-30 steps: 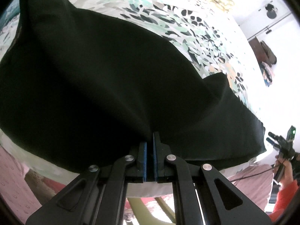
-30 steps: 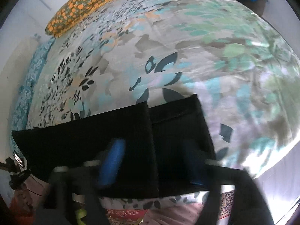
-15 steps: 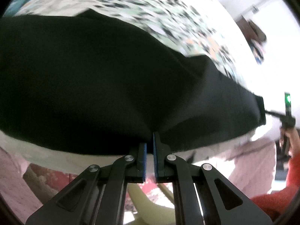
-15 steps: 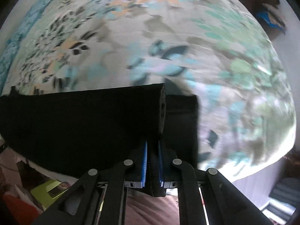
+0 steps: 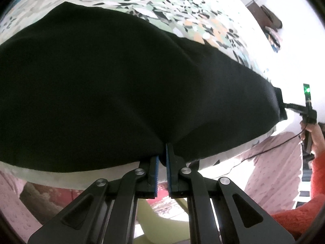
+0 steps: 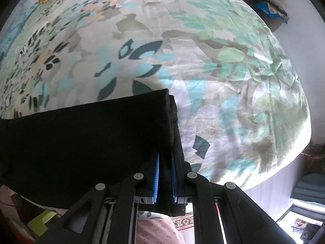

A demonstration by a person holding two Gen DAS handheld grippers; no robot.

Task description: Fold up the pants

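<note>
A: How does the left gripper sit?

B: It points steeply down at the bed. Its blue-padded fingers are pressed together, pinching the near edge of the black pants at about 6 o'clock in its view.

A: And the cloth there?

B: A broad dark sheet fills that view, puckering toward the pinch, and runs out to 3 o'clock, where the right gripper holds the far end. A hand in an orange-red sleeve grips the handle.

A: The right gripper close up?

B: It aims nearly straight down, fingers clamped on a thick band of layered black fabric between the pads.

A: How do the pants lie there?

B: They stretch from the pinch toward 9 o'clock over the leaf-print sheet, with a straight hemmed end running up toward 12 o'clock.
</note>
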